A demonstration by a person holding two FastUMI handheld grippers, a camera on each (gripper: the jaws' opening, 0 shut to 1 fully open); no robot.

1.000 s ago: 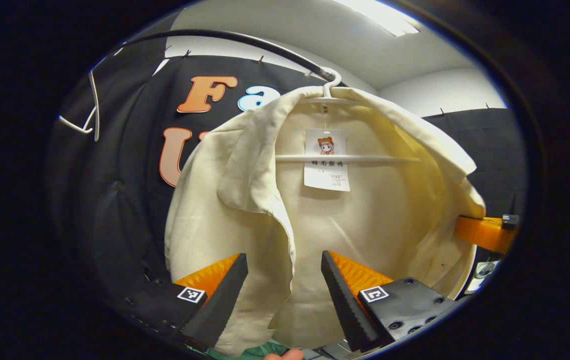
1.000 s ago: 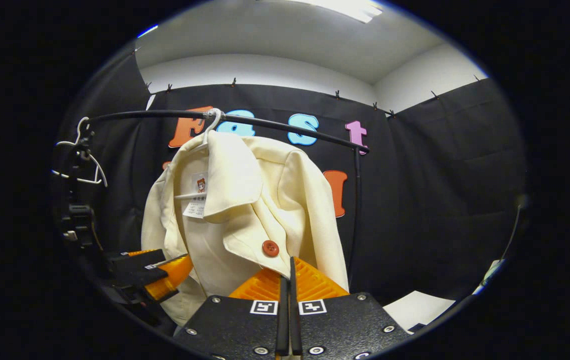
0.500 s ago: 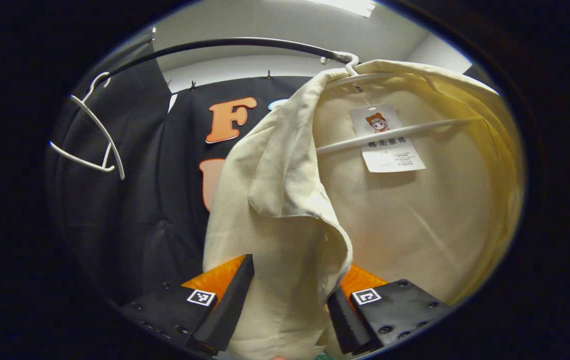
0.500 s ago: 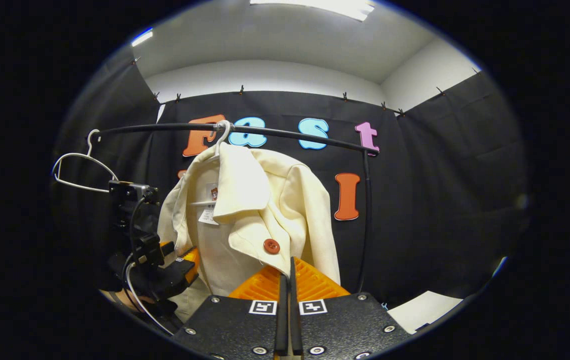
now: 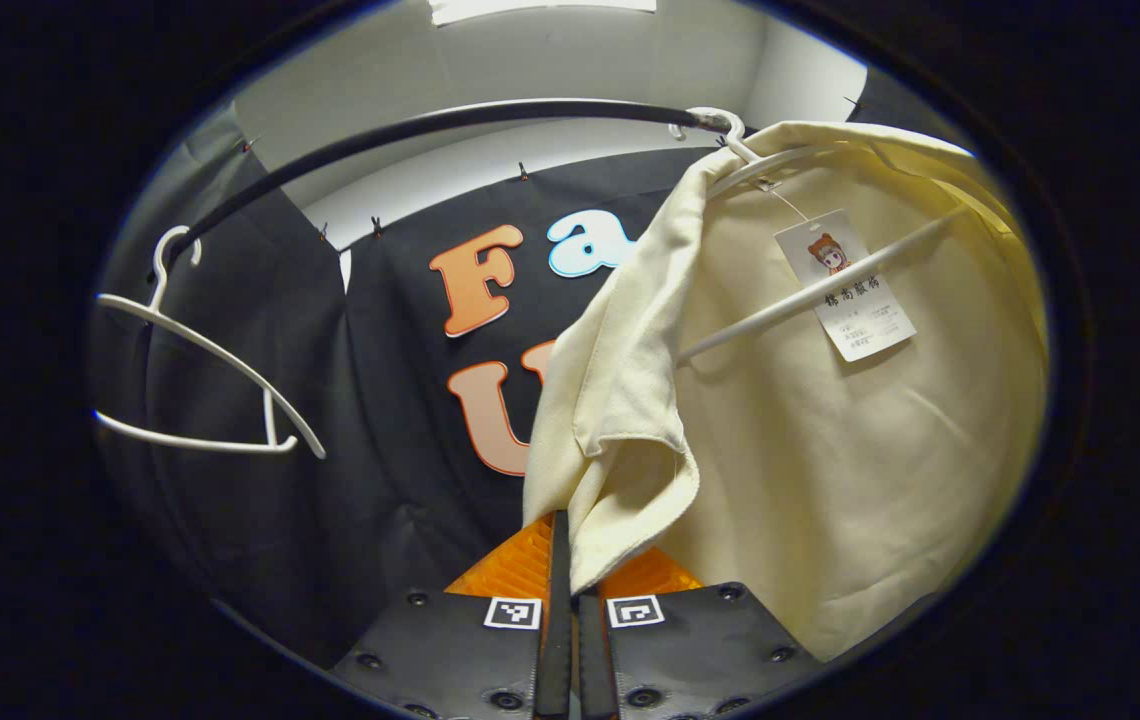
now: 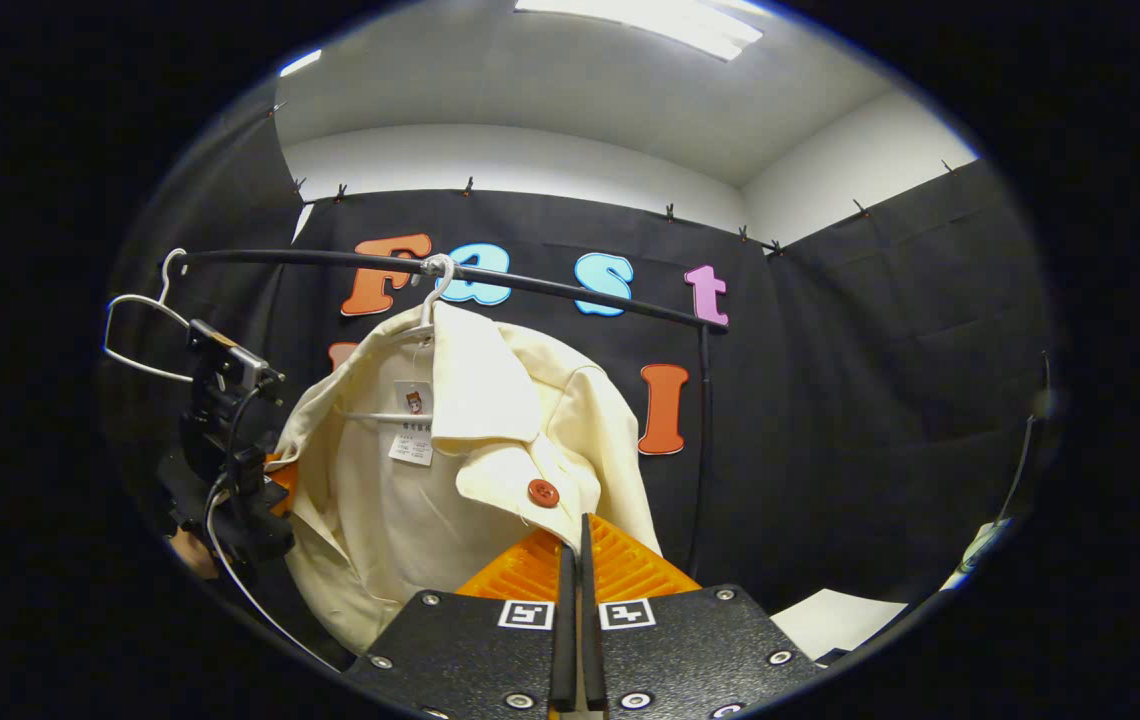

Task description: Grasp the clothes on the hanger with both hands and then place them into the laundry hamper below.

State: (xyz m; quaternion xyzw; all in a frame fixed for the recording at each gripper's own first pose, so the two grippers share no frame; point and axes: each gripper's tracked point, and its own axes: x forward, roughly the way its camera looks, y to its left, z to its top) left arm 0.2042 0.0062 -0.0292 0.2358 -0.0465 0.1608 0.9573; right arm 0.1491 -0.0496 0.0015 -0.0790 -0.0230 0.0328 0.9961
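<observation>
Jacket: the cream cloth jacket with a red button (image 6: 450,470) hangs on a white plastic hanger (image 5: 810,290), hooked over the black metal rail (image 5: 410,125). So it's not off the hanger yet.

Left claw: the left gripper (image 5: 566,560) is closed, fingers pinched together, and the jacket's front edge droops right down into the tips. Looks to me like it has the fabric clamped, though the fold covers the exact pinch point.

Right claw: the right gripper (image 6: 575,560) is closed too, fingers pressed together just under the button flap. The cloth runs down to the tips, so I'd guess it has a bite of the lapel edge, but honestly I can't tell for sure from this angle.

Other gripper seen from the right: in the right gripper view the left gripper sits at the jacket's far edge, with a bit of the person's hand (image 6: 192,552) under it.

Spare hanger: an empty white plastic hanger (image 5: 210,380) hangs further along the rail, well apart from the jacket.

Done so far: basically the two-handed grasp.

Still left: pull the jacket free of the hanger, lower it, drop it in the hamper. Roughly a third of the way, I'd say.
</observation>
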